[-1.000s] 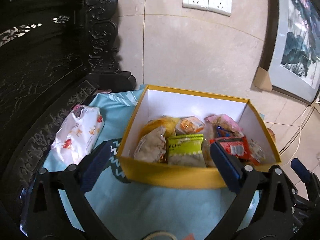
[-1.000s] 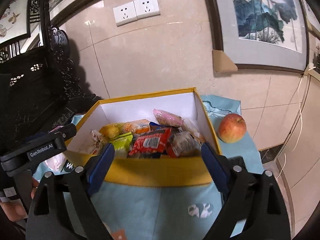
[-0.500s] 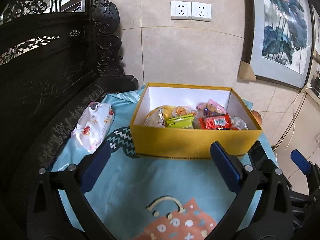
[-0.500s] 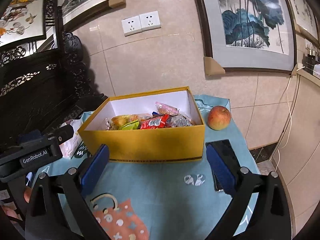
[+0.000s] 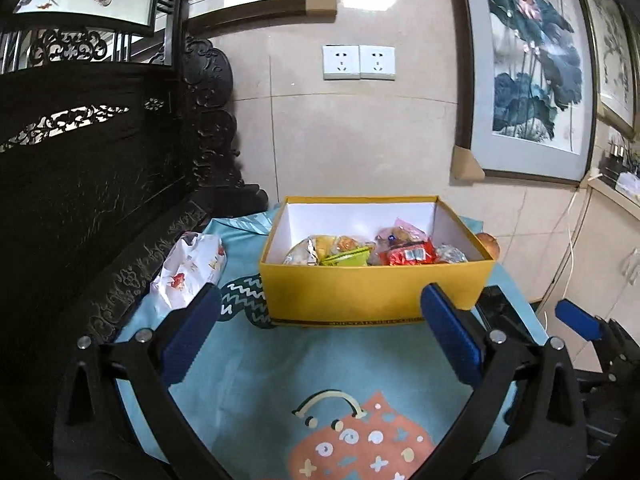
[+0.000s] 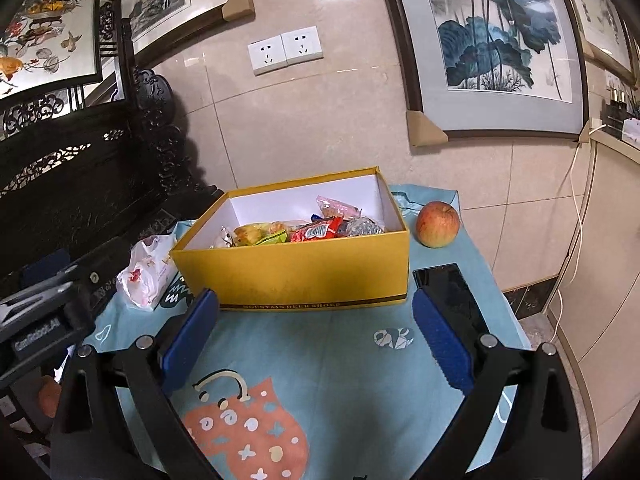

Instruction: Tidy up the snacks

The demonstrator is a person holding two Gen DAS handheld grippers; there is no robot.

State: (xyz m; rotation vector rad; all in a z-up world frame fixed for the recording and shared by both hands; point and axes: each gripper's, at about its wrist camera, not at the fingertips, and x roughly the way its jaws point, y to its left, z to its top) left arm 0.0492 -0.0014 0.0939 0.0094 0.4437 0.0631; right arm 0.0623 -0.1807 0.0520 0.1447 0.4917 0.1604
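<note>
Ahead of both hand-held grippers: yellow shoe box [image 6: 294,276] of snack packets [image 6: 316,232] on counter [image 6: 344,364] | left hand-held gripper [image 5: 320,332]: jaws spread, empty | right hand-held gripper [image 6: 316,336]: jaws spread, empty | apple [image 6: 437,224]: right of box.

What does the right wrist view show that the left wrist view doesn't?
Only the right wrist view shows the whole apple and the whole black phone beside the box, plus the left gripper's body at its edge. Only the left wrist view shows one blue pad of the right gripper. Both show the yellow box of snacks, the white packet and the blue cloth.
</note>
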